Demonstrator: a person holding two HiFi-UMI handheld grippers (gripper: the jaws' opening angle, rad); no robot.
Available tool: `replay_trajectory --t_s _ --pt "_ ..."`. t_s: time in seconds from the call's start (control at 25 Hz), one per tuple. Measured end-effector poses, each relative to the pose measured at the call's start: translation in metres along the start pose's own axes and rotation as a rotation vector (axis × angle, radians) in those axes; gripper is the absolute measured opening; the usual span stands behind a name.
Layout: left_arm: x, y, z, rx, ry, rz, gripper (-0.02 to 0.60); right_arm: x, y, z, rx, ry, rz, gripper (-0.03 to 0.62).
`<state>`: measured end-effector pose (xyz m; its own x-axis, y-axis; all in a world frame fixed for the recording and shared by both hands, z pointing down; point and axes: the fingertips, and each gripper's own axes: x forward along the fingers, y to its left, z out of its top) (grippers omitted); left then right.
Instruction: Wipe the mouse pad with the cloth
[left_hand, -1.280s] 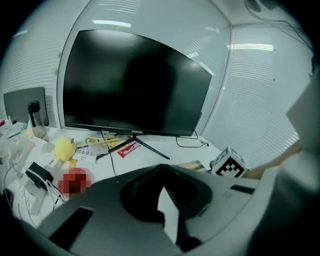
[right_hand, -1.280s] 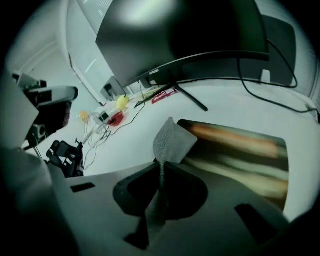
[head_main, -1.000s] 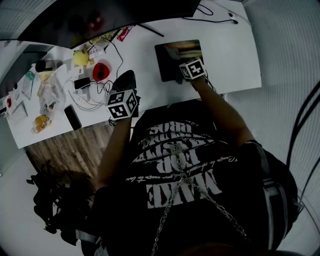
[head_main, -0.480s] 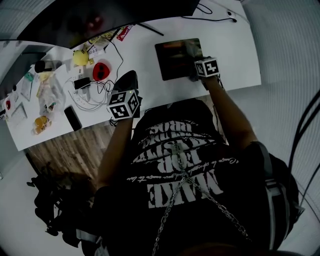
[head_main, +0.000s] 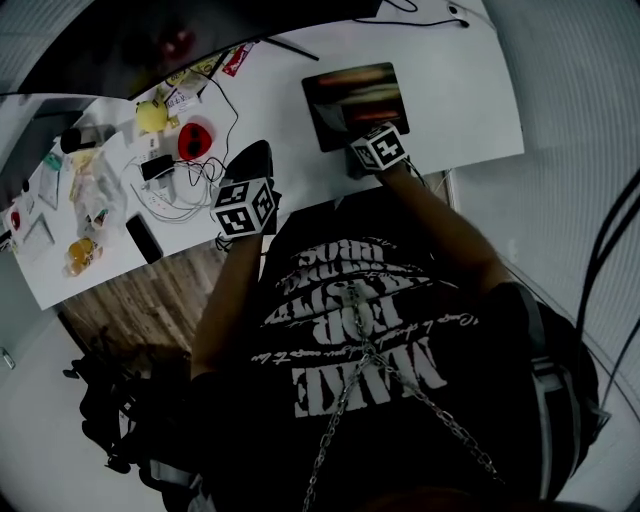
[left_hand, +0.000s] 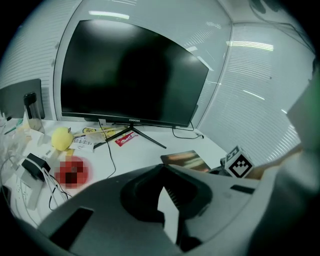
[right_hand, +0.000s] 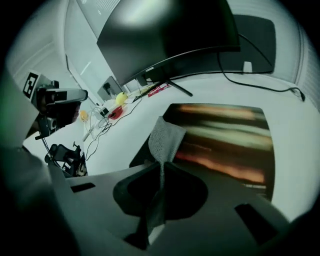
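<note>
Looked like an office. Had a long white desk (head_main: 470, 110) with a big black curved computer screen (left_hand: 130, 70) at the back, standing on thin black metal legs (left_hand: 134, 134). Showed a dark flat mouse pad (head_main: 355, 92) lying on the desk near the screen, and a thin black wire (right_hand: 260, 88) trailing over the top. Held a messy heap of small packets and papers (head_main: 95, 185) at one end. Had white striped walls (left_hand: 255, 90) behind and a brown wooden floor (head_main: 140, 295) below.
</note>
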<state>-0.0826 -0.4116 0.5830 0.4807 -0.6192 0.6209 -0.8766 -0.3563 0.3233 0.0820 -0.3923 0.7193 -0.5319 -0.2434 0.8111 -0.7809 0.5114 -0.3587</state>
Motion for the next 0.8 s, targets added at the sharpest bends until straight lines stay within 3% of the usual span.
replay_trajectory --t_s 0.24,0.4,0.52,0.64,0.8 --pt "0.019 -0.015 0.004 -0.032 0.001 -0.014 0.006 -0.047 -0.074 -0.035 0.132 -0.042 -0.106 0.017" --pt "0.041 -0.042 0.015 -0.014 -0.009 -0.031 0.005 -0.075 -0.109 -0.052 0.217 -0.084 -0.125 0.017" --pt "0.055 -0.068 0.02 -0.005 -0.005 -0.051 0.005 -0.088 -0.124 -0.062 0.218 -0.082 -0.121 0.017" --pt "0.067 -0.088 0.029 -0.008 -0.012 -0.053 0.005 -0.106 -0.141 -0.06 0.213 -0.146 -0.116 0.017" --pt "0.081 -0.104 0.043 -0.015 -0.027 -0.037 0.005 -0.124 -0.173 -0.069 0.158 -0.134 -0.175 0.021"
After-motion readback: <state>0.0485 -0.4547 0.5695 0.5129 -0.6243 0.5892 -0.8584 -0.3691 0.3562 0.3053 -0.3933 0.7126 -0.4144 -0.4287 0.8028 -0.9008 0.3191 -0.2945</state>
